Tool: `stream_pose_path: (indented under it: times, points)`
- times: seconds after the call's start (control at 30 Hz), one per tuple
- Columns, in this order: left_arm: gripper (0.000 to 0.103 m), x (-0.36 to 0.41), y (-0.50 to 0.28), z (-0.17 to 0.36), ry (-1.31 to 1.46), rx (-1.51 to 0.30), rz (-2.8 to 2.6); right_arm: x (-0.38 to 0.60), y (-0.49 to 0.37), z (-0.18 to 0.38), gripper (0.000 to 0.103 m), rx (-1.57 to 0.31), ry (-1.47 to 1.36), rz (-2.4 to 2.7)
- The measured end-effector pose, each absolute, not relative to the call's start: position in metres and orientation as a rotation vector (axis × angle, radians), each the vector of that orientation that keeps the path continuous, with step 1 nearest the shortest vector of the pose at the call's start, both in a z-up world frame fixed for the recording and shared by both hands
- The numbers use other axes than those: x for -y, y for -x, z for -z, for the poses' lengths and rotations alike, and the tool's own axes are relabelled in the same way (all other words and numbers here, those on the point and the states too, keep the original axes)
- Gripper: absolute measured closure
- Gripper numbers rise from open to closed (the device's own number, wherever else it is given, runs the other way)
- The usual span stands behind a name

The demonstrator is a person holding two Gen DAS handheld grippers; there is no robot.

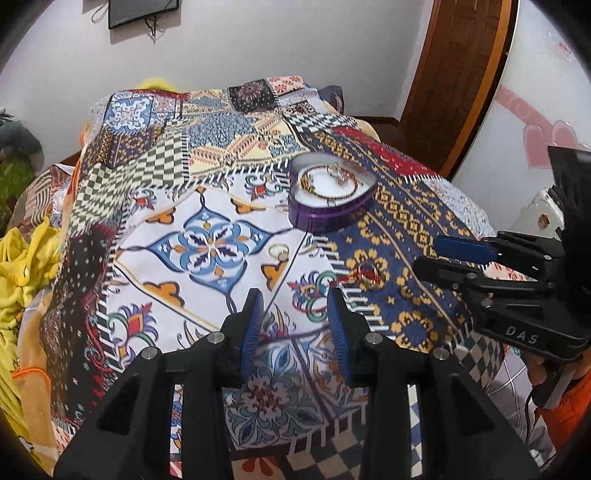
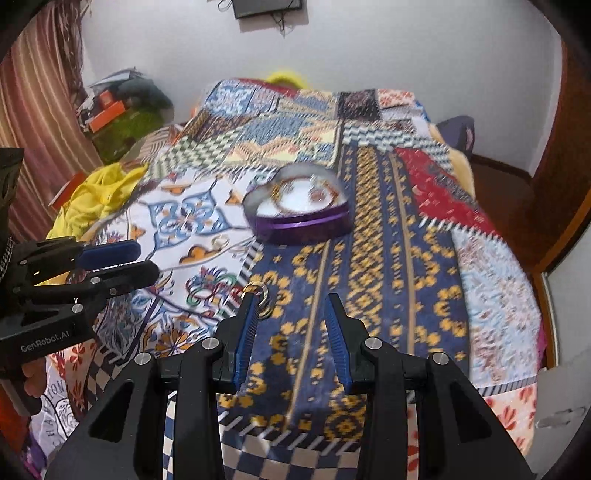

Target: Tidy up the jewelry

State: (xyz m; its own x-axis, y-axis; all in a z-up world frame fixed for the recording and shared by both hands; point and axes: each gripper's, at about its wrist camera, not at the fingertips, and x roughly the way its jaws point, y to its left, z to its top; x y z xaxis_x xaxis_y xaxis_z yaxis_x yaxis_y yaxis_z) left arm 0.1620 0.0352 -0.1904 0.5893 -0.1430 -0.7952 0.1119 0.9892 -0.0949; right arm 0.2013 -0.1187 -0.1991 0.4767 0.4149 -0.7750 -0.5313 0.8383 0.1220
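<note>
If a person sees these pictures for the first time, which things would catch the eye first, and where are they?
First is the purple heart-shaped box, lying open on the patchwork bedspread with bracelets inside. Nearer the camera, small gold rings lie loose on the blue and yellow patch, and one more ring lies on the white floral patch. The left tool and the right tool are both open and hold nothing.

Place: a home bedroom
Bed: covered with a multicoloured patchwork-print bedspread
Wall: dark flat screen mounted high
Window side: striped reddish curtain
</note>
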Motion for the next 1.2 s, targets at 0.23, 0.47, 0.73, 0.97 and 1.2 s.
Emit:
stream_pose_path:
  times: [0.23,0.47,0.73,0.97,1.2]
  points:
    - [0.068,-0.037,-0.161,0.206,0.032,-0.961,0.161,0.109,-0.201,0.216,0.069,-0.951,0.163,-0.601]
    - [0.068,-0.029,-0.17,0.216,-0.006,-0.959,0.179,0.112,-0.203,0.221,0.069,-0.961,0.163,-0.612]
    - [0.076,-0.021,-0.186,0.229,-0.02,-0.963,0.185,0.109,-0.203,0.222,0.069,-0.949,0.179,-0.632]
    - [0.093,-0.019,-0.194,0.235,-0.017,-0.967,0.237,0.106,-0.207,0.223,0.069,-0.948,0.171,-0.642]
    - [0.098,-0.016,-0.188,0.227,-0.022,-0.94,0.235,0.105,-0.208,0.222,0.069,-0.948,0.175,-0.641]
